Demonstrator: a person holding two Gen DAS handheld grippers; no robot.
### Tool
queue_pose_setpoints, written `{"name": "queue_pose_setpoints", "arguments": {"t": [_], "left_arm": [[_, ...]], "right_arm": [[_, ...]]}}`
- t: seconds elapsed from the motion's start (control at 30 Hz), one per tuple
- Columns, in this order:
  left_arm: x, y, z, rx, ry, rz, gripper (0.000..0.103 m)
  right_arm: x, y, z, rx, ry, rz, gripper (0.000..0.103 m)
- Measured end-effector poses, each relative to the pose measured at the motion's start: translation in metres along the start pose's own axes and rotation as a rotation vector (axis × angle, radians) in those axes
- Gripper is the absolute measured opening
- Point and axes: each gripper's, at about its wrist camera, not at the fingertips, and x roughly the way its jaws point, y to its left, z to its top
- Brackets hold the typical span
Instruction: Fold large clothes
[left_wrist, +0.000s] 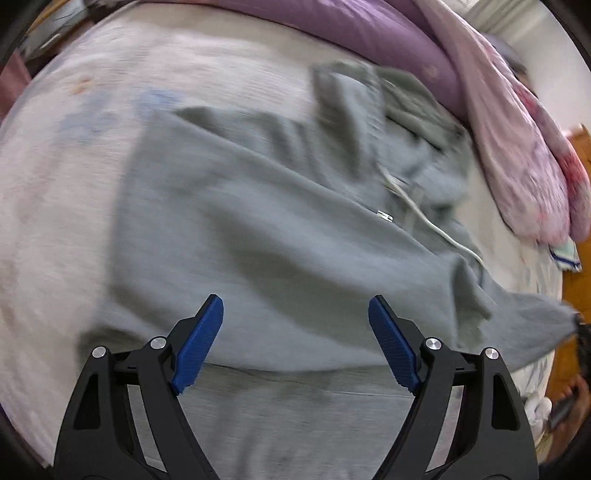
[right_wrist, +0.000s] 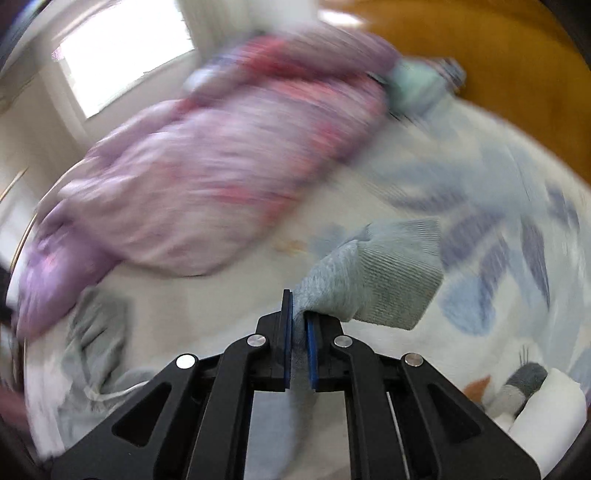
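A large grey hoodie (left_wrist: 258, 229) lies spread on the bed, its hood and white drawstring (left_wrist: 424, 214) toward the far right. My left gripper (left_wrist: 295, 314) is open and empty, hovering over the hoodie's near hem. My right gripper (right_wrist: 298, 325) is shut on the ribbed cuff of a grey sleeve (right_wrist: 384, 280) and holds it above the bed. In the left wrist view the sleeve (left_wrist: 535, 325) stretches off to the right edge. Both views are motion-blurred.
The bed has a pale sheet (left_wrist: 55, 184) with a blue leaf print (right_wrist: 517, 240). A purple pillow (left_wrist: 388, 40) and a pink floral quilt (right_wrist: 221, 166) lie along the far side. Orange-brown wood (right_wrist: 498, 55) stands beyond the bed. A white roll (right_wrist: 546, 417) lies at right.
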Motion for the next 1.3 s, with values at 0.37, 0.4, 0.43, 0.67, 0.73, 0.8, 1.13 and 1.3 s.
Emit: {"name": "queue_pose_setpoints", "arguments": {"t": [0.37, 0.4, 0.43, 0.67, 0.73, 0.8, 1.13, 1.3], "left_arm": [[-0.035, 0.084, 0.024, -0.066, -0.052, 0.022, 0.082], [-0.036, 0.093, 0.024, -0.077, -0.051, 0.03, 0.082], [-0.036, 0.1, 0.024, -0.084, -0.051, 0.033, 0.082], [-0.044, 0.134, 0.018, -0.102, -0.053, 0.05, 0.082], [-0.045, 0.137, 0.018, -0.1, -0.054, 0.039, 0.082], [-0.045, 0.134, 0.021, -0.092, -0.051, 0.027, 0.082], [-0.044, 0.034, 0.094, 0.095, -0.054, -0.118, 0.086], [-0.016, -0.019, 0.145, 0.18, -0.067, -0.102, 0.087]], "right_arm": [[-0.053, 0.327, -0.153, -0.438, 0.157, 0.463, 0.007], [-0.047, 0.351, -0.176, -0.464, 0.211, 0.501, 0.008], [-0.036, 0.374, -0.2, -0.496, 0.296, 0.527, 0.01], [-0.009, 0.399, -0.268, -0.556, 0.534, 0.536, 0.052], [-0.014, 0.381, -0.26, -0.502, 0.529, 0.535, 0.053], [-0.01, 0.354, -0.241, -0.436, 0.508, 0.486, 0.053], [0.015, 0.28, -0.094, -0.357, 0.386, 0.342, 0.063], [0.063, 0.285, -0.053, -0.284, 0.402, 0.34, 0.071]]}}
